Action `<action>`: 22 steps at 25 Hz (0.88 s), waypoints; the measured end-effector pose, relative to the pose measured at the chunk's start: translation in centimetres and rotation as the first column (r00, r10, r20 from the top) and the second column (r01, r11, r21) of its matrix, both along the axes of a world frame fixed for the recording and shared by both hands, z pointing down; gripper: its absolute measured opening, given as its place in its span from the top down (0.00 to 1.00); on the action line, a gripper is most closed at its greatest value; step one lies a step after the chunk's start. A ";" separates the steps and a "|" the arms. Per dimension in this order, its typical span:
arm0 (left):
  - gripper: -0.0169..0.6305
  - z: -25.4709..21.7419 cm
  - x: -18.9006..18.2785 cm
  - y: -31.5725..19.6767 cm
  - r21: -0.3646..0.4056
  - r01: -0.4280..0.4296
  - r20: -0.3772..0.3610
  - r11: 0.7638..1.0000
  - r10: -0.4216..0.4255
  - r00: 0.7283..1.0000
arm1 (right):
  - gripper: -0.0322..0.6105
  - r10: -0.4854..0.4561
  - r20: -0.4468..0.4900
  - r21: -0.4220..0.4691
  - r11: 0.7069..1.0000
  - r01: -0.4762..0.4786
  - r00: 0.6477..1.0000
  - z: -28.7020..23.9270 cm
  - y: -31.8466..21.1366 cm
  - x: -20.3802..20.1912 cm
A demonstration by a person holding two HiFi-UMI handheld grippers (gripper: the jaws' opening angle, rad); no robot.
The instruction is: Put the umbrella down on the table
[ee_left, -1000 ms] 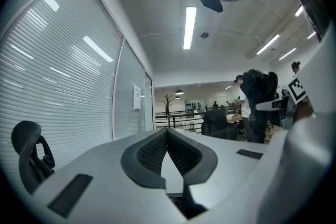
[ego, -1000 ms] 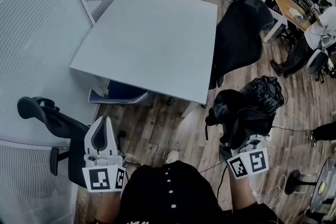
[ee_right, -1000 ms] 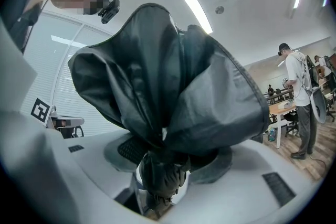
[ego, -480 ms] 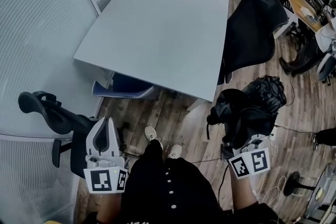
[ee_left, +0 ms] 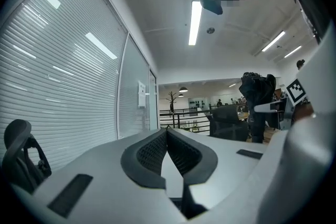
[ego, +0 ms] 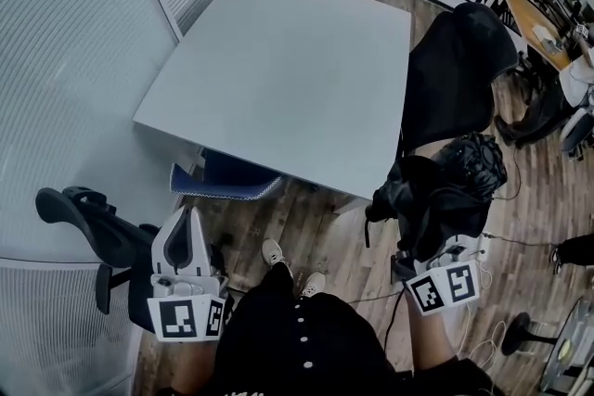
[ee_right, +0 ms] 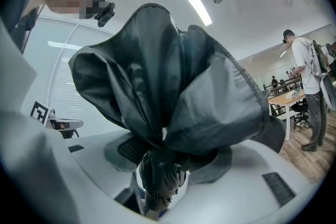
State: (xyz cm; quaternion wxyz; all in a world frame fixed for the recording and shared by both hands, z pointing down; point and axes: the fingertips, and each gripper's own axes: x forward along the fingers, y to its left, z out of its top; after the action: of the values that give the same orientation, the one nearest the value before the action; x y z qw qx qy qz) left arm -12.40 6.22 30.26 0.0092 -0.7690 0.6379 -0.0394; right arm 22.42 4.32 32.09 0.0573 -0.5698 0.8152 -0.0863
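The black folded umbrella (ego: pixel 447 188) hangs bunched over the wood floor just off the table's near right corner, and my right gripper (ego: pixel 432 257) is shut on it. In the right gripper view the umbrella's fabric (ee_right: pixel 173 76) fills the middle, and the jaws of the right gripper (ee_right: pixel 170 153) pinch its gathered neck. The bare grey table (ego: pixel 278 60) lies ahead, above both grippers in the head view. My left gripper (ego: pixel 189 220) is low at the left, in front of the table's near edge. In the left gripper view its tips (ee_left: pixel 167 131) meet, shut with nothing between them.
A black office chair (ego: pixel 457 60) stands along the table's right side. A blue-seated chair (ego: pixel 227 181) is tucked under the near edge. Another black chair (ego: pixel 88 213) is by my left gripper, beside the glass wall with blinds (ego: pixel 65 60). A person (ee_right: pixel 307 86) stands far right.
The table has drawn nearer in the head view and the person's feet now show. Both grippers have come forward toward it, the right one still carrying the umbrella.
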 end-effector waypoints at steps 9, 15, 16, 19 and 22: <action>0.95 -0.1 -1.3 -4.3 0.016 -0.027 -0.021 1.000 0.027 0.999 | 0.58 0.012 -0.025 0.016 1.000 -0.012 1.000 -0.9 -3.4 -1.6; 0.95 0.0 -1.9 -6.7 0.031 -0.051 -0.034 0.998 0.052 0.998 | 0.58 0.032 -0.041 0.032 0.999 -0.030 0.999 -1.6 -5.1 -2.2; 0.95 0.0 -2.1 -7.1 0.032 -0.054 -0.036 0.998 0.055 0.998 | 0.58 0.035 -0.042 0.035 0.999 -0.033 0.998 -1.7 -5.4 -2.4; 0.95 -0.2 -2.8 -8.8 0.041 -0.060 -0.039 0.997 0.061 0.997 | 0.58 0.042 -0.045 0.041 0.998 -0.040 0.998 -2.1 -6.9 -2.9; 0.95 -0.3 -3.3 -9.8 0.049 -0.064 -0.045 0.997 0.066 0.997 | 0.58 0.046 -0.050 0.048 0.998 -0.044 0.998 -2.4 -7.7 -3.4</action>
State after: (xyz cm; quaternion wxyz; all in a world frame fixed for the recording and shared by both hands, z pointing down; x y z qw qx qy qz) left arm -15.69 -3.57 29.92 0.0138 -0.7896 0.6134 -0.0058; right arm 18.98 -3.36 29.66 0.0516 -0.5886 0.8052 -0.0511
